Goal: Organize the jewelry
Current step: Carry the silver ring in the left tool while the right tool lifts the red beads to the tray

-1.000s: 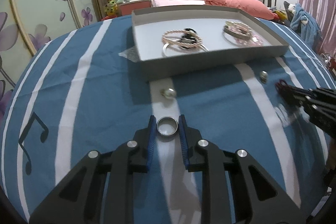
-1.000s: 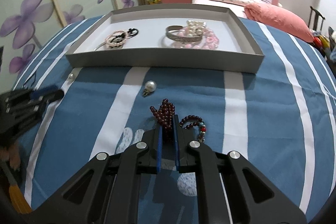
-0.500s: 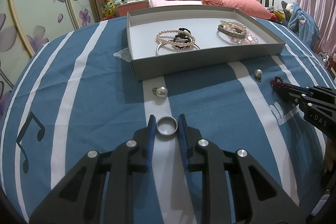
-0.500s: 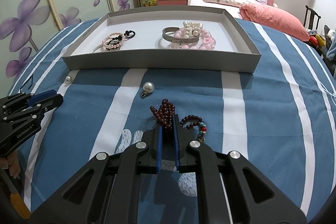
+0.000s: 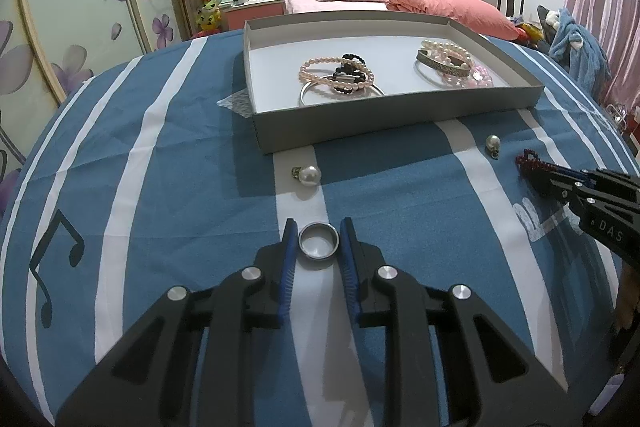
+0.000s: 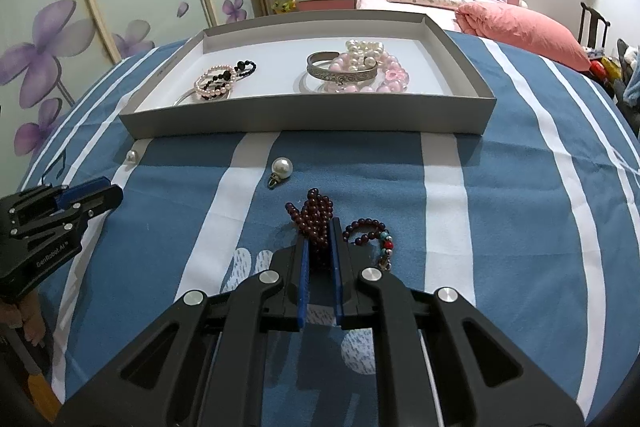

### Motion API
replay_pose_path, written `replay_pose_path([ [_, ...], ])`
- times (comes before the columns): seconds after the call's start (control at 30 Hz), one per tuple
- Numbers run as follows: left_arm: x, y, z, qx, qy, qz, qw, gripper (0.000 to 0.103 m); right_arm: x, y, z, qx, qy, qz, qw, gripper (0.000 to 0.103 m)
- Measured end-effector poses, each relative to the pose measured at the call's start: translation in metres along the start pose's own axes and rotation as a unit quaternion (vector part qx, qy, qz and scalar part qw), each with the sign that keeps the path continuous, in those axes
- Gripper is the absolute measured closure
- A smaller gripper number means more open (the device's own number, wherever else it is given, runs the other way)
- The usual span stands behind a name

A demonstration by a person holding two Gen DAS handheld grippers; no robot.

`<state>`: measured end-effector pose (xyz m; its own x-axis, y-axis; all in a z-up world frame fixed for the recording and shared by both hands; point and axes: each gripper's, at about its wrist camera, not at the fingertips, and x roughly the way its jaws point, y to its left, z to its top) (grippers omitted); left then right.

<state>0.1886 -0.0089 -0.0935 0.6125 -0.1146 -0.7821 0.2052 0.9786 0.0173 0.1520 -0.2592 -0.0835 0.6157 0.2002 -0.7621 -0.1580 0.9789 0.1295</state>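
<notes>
Item 1. Step in hand, as judged: both pieces are gripped and due for the grey tray [image 5: 394, 125], which sits on the blue striped surface [image 5: 192, 163] beyond both claws. To do it well, lift each piece clear of the cloth, carry it over the tray's near wall without clipping it, lower it onto a bare patch of the white floor, then release. The bare middle strip between the two heaps already in the tray looks the safest landing.

Item 2. Left claw [image 5: 319, 242]: narrowly apart, its blue pads pressed on either side of a silver ring [image 5: 319, 241], which lies flat between the tips. The ring is smooth and round, so a slack grip could let it squirt out; keep the squeeze steady.

Item 3. Right claw [image 6: 319, 242]: nearly together, clamped on a bunched dark red bead bracelet [image 6: 316, 215]. One loop with coloured beads and a charm hangs loose at the right of the tips and could snag the tray wall.

Item 4. Loose, not yet gathered: a pearl pendant [image 5: 308, 175] just ahead of the left claw and a second pearl pendant [image 6: 281, 169] ahead of the right claw, both short of the tray.

Item 5. Already in the tray: pink pearl and black bracelets [image 5: 340, 75] at left; a silver cuff with pearl strands [image 6: 348, 67] at right.
</notes>
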Motion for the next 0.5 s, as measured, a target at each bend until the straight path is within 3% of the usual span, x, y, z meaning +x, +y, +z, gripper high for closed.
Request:
replay_pose_path([
  [0.13, -0.003, 0.003, -0.001, -0.016, -0.003, -0.002, 0.9999, 0.081, -0.002, -0.006, 0.001, 0.027, -0.002, 0.014, 1.000, 0.094],
  [0.3, -0.016, 0.003, -0.004, -0.035, -0.025, -0.006, 0.9990, 0.081, -0.027, -0.009, 0.005, 0.057, -0.050, 0.037, 0.996, 0.094],
  [0.5, -0.049, -0.006, -0.003, -0.043, -0.093, -0.002, 0.9947, 0.081, -0.060, -0.001, 0.011, 0.066, -0.118, 0.056, 0.989, 0.094],
])
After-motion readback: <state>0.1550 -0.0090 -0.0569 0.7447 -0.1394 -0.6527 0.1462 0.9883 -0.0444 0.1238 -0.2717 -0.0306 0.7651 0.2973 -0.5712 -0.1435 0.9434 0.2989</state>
